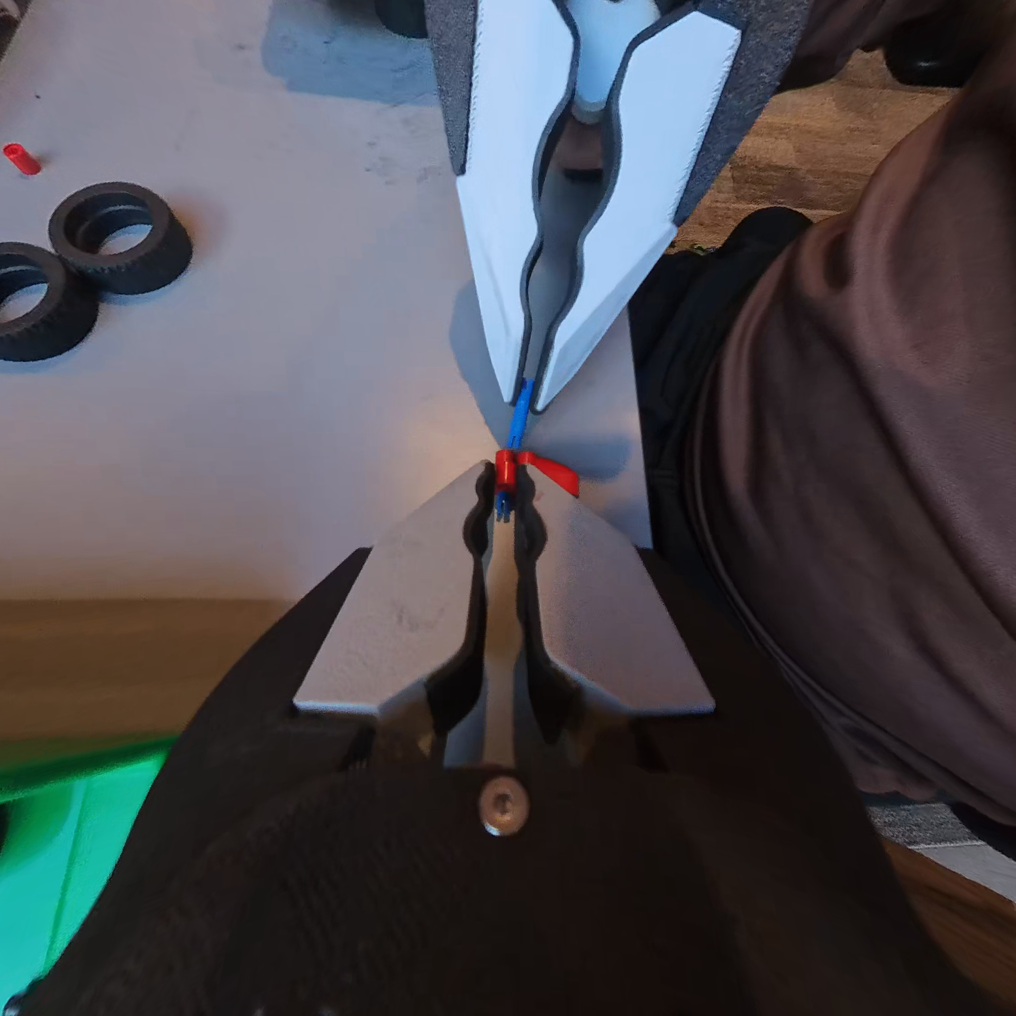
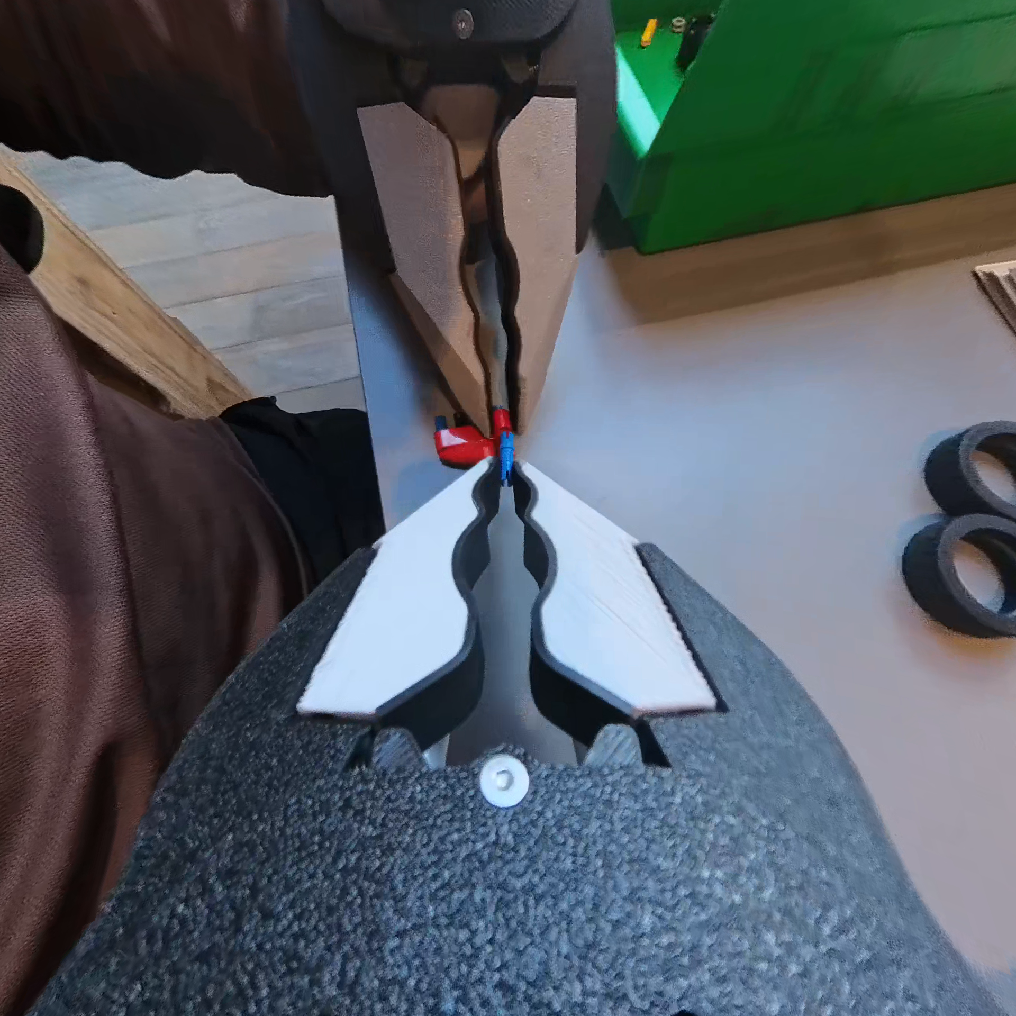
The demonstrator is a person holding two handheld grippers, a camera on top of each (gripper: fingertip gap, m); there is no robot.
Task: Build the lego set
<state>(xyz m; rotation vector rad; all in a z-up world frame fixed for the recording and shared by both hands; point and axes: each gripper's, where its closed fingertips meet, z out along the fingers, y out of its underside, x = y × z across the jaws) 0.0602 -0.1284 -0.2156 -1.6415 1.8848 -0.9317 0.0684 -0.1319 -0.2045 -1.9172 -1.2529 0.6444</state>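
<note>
In the left wrist view my left gripper [image 1: 503, 468] is shut on a small red lego connector [image 1: 504, 474] with a red wing [image 1: 552, 474] sticking out to the right. My right gripper [image 1: 526, 398] comes in from the top, shut on a thin blue pin [image 1: 521, 419]. The pin runs into the red connector, and its blue tip shows below it between my left fingers. In the right wrist view my right gripper [image 2: 506, 468] holds the blue pin [image 2: 506, 460], and the left gripper [image 2: 501, 420] opposite holds the red connector [image 2: 462, 445]. Both pieces are above the grey table [image 2: 714, 440].
Two black rubber tyres [image 1: 118, 236] [image 1: 33, 299] lie on the table to the left, and they also show in the right wrist view [image 2: 973, 473] [image 2: 967, 572]. A small red peg [image 1: 22, 159] lies beyond them. A green bin [image 2: 824, 137] stands past the table edge. A person's brown garment [image 1: 852, 440] is close by. The tips of both grippers are at nearly the same place. The small red peg [image 1: 22, 159] is about 25 cm from both grippers' fingertips.
</note>
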